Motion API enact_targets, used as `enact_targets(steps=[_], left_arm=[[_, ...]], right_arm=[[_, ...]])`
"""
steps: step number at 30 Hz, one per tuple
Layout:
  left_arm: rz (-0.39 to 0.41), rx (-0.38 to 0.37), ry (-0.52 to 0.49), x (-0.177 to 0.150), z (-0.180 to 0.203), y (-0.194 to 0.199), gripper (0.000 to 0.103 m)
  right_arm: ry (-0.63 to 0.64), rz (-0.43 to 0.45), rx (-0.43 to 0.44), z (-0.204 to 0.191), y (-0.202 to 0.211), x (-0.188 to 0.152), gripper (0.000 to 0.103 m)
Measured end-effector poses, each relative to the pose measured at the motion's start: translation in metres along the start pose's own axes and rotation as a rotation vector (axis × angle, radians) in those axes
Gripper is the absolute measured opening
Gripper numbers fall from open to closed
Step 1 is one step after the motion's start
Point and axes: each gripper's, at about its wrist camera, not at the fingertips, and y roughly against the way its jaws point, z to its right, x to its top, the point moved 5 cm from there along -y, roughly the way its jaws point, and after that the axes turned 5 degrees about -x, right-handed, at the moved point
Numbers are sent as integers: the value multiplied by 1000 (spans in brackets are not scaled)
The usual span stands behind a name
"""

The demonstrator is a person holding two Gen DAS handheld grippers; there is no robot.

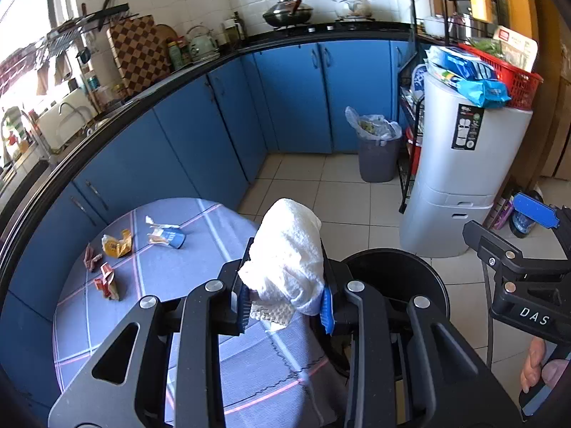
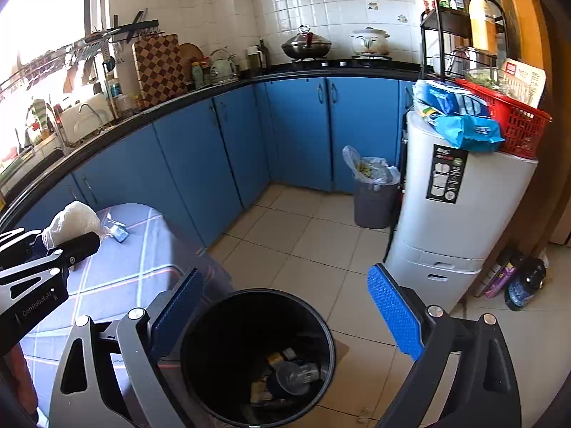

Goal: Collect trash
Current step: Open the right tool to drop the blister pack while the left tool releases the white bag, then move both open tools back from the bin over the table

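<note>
1. Paper towel (image 1: 285,249): white, soft, embossed and crumpled.
2. Left gripper (image 1: 285,306): matt black plastic arms, bright metal rivets, ribbed blue pads (image 1: 326,306).
3. Right gripper (image 2: 285,317): same matt black plastic; blue pads (image 2: 394,317) with a fine knobbled texture.
4. Tablecloth (image 1: 171,285): woven cloth, matt, lilac with pale stripes.
5. Wrappers (image 1: 117,246): creased printed paper or foil.
6. Black bin (image 2: 200,349): smooth, slightly glossy plastic.
7. Floor (image 2: 303,235): glazed tiles.
8. Cabinet doors (image 2: 192,164): smooth blue, satin sheen.

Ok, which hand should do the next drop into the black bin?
Left. The left gripper is shut on the crumpled paper towel, right beside the black bin. The right gripper hangs open over the bin with nothing between its fingers.
</note>
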Motion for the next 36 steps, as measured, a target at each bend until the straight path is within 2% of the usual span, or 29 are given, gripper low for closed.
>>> enact_targets(steps=[11,13,14,15,19,26,36], left_arm=[[13,-31,-50,13,30,-7,35],[3,-37,-51,16,32,-10,55],[2,-36,-47,16,32,-10,85],[18,-33,-39,18,30,-9,95],[57,-6,-65,20,32,-6,95],[31,-9,-42,13,21,-11,95],[36,51,27,-1,-29,-2,95]], right_arm=[[-8,-6,-34,19,-1,-5,91],[-12,-11,-34,21,-2,-6,91],[-14,-12,-34,22,-3,-6,91],[-15,-14,-36,22,-3,-7,91],[-16,-24,-34,22,-6,-8,91],[3,-35,-17,9,-9,-9,91],[60,-21,13,-29,-5,-1,91]])
